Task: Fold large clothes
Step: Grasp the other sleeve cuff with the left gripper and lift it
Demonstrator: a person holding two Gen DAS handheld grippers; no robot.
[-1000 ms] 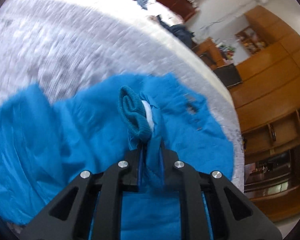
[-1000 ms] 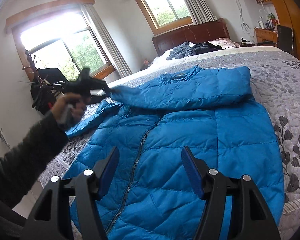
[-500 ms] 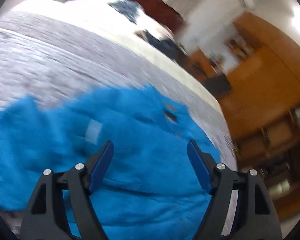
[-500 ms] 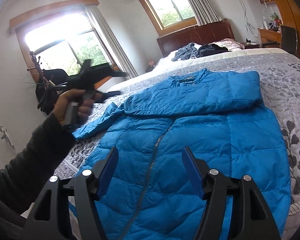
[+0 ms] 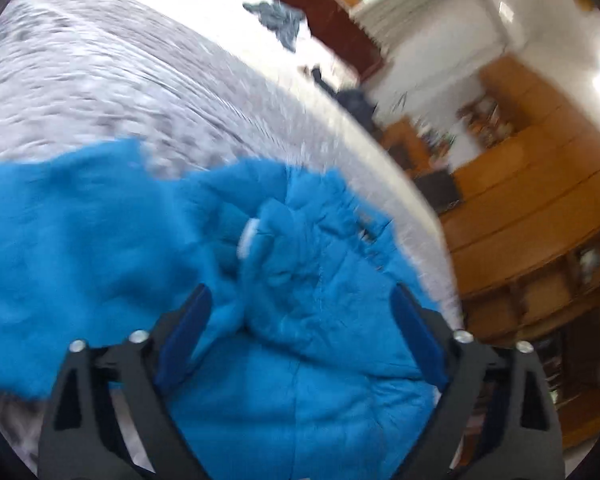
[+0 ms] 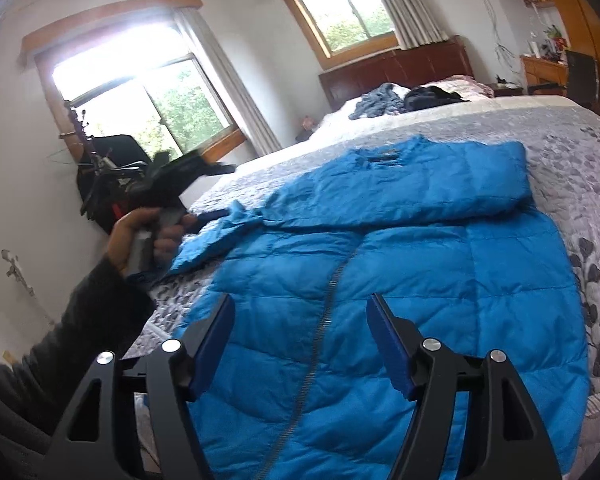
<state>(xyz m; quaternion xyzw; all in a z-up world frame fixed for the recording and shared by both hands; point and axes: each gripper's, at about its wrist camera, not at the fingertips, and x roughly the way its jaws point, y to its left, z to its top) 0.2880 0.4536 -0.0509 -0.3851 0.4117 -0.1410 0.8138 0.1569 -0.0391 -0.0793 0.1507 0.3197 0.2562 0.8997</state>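
Observation:
A blue quilted puffer jacket (image 6: pixel 400 264) lies front-up on the bed, zipper (image 6: pixel 320 320) down its middle. One sleeve (image 6: pixel 412 184) is folded across the chest, its cuff (image 6: pixel 236 220) resting loose at the left. My left gripper (image 5: pixel 300 320) is open just above that cuff (image 5: pixel 236 280), nothing between its fingers; the white inner label (image 5: pixel 246 236) shows. In the right wrist view a hand holds the left gripper (image 6: pixel 188 172) at the bed's left side. My right gripper (image 6: pixel 300 340) hovers open over the jacket's lower front.
The bed has a grey floral quilt (image 6: pixel 588 152). Dark clothes (image 6: pixel 404 100) are piled near the wooden headboard (image 6: pixel 396 68). Wooden cabinets (image 5: pixel 540 208) line the far wall. A black chair with hangers (image 6: pixel 108 168) stands by the window at the left.
My left gripper has opened and let go of the sleeve cuff, which now lies on the bed. The right gripper has stayed open and shifted slightly over the jacket.

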